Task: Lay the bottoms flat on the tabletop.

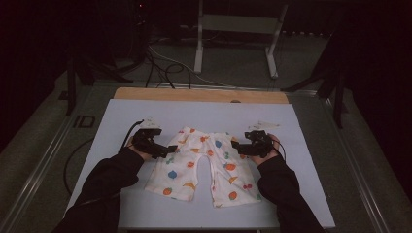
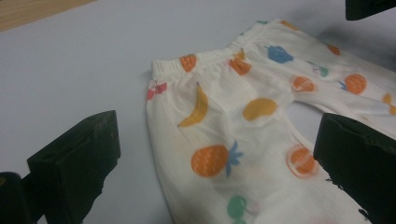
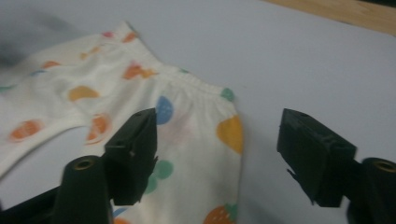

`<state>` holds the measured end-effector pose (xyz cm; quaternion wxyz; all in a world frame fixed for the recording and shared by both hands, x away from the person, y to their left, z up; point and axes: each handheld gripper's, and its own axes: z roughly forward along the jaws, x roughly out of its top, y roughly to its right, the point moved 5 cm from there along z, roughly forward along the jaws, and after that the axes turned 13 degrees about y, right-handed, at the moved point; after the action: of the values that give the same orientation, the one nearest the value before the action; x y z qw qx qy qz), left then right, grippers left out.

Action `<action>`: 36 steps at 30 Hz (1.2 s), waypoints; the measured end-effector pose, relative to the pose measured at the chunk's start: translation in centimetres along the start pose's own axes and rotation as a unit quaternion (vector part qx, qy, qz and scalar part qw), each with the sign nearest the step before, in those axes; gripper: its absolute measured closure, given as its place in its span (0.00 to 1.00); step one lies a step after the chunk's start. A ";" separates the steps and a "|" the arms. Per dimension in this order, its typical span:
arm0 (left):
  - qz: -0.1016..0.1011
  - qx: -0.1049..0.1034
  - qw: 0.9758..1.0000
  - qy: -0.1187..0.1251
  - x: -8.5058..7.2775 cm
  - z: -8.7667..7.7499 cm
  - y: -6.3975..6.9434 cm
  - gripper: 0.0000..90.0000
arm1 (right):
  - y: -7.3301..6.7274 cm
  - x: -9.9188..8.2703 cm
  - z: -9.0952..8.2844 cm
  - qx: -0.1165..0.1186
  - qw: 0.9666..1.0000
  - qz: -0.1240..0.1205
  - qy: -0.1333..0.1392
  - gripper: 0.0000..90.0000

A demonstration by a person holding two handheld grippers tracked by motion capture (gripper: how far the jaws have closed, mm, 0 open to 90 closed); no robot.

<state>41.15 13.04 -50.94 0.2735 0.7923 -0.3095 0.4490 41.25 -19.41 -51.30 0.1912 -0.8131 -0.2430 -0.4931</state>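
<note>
On the pale grey mat (image 1: 145, 116) that covers most of the wooden table (image 1: 201, 94), a small pair of fruit-print trousers (image 1: 201, 167) lies flat and spread, waistband toward the far edge and both legs pointing back toward you. You hold the left gripper (image 1: 171, 149) at the garment's left side, near the waistband, and the right gripper (image 1: 236, 145) at its right side, at about the same height. Nothing is yet gripped: in the left gripper view the jaws stand wide apart, one over bare mat and the other over the cloth, with the left edge of the trousers (image 2: 224, 140) lying between them but untouched. In the right gripper view the jaws are likewise apart, though less widely, and straddle the waistband corner (image 3: 219, 93) without pressing on it. Judged from this, the work is at its opening stage; the approach to both sides is made, while the grasp and any folding or lifting remain to be done. The mat around the garment is bare, so nothing on it blocks your reach. Each gripper's cable (image 1: 131, 130) trails off beside your hand, clear of the cloth. Beyond the table, a white frame stand (image 1: 238, 29) and loose floor cables (image 1: 160, 65) sit well apart and are no hindrance. The thin cloth lying flush with the mat may be the chief difficulty.
</note>
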 end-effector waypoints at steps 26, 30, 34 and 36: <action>-0.026 0.067 0.997 -0.041 0.6 8.2 -3.4 0.47 | 1.0 -0.2 7.7 -0.045 0.996 0.026 -0.074 0.65; -0.023 0.068 0.996 -0.048 0.2 8.7 -3.4 0.57 | 0.7 -0.5 8.0 -0.042 0.995 0.023 -0.085 0.73; -0.015 0.062 0.996 -0.054 -0.3 9.2 -3.1 0.65 | 0.3 -0.7 7.9 -0.035 0.994 0.023 -0.098 0.81; -0.018 0.064 0.996 -0.052 -0.3 9.2 -3.1 0.71 | 0.2 -0.7 7.9 -0.034 0.994 0.022 -0.100 0.84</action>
<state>48.34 8.62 -55.85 0.2133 0.8360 -0.2799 0.4211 46.68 -15.38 -55.39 0.1492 -0.8694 -0.2264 -0.4131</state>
